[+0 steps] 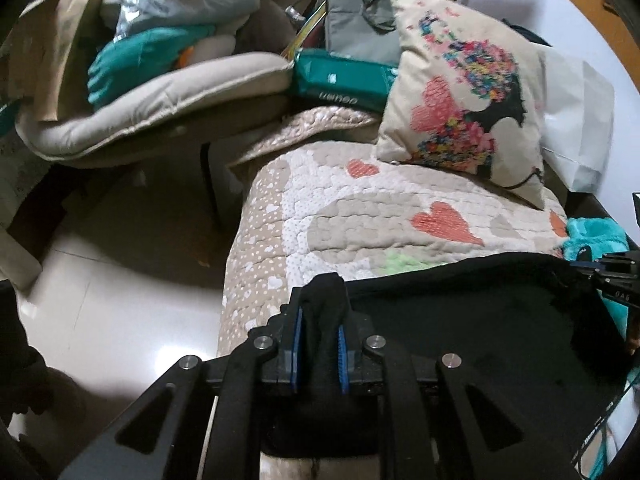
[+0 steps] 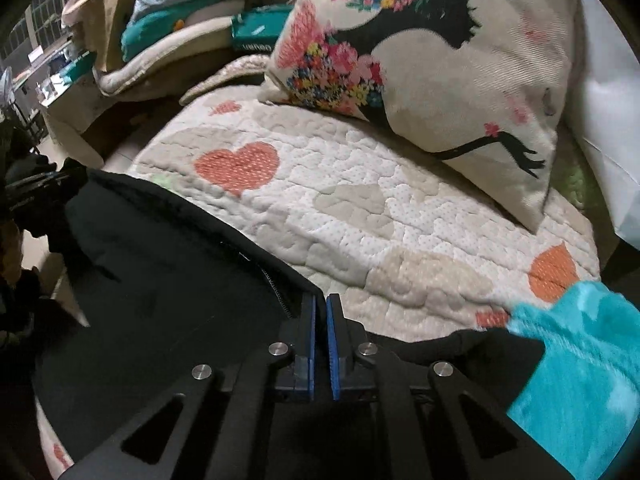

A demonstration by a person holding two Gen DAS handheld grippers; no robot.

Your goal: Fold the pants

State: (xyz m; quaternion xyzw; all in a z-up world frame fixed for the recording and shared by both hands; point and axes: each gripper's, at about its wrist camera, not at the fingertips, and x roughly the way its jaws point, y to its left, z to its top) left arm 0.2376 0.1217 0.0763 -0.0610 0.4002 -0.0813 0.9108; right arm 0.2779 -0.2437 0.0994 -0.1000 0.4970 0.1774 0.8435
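Black pants [image 1: 460,320] lie across the near part of a quilted heart-pattern cover [image 1: 360,208]. My left gripper [image 1: 323,312] is shut on a bunched corner of them, with dark cloth pinched between its blue pads. In the right wrist view the pants [image 2: 160,300] spread to the left, a zipper showing near the fingers. My right gripper [image 2: 321,308] is shut, its tips on the pants' upper edge. That edge runs taut between the two grippers. The right gripper [image 1: 612,276] shows at the right rim of the left view, and the left gripper [image 2: 60,184] at the left rim of the right view.
A printed cushion [image 2: 440,60] leans at the back of the quilt [image 2: 360,200]. A teal fluffy cloth [image 2: 580,352] lies at the right, beside the pants. A chair piled with a beige pad [image 1: 160,96] and bags stands left, over glossy floor [image 1: 120,300]. A white bag [image 1: 576,120] sits behind the cushion.
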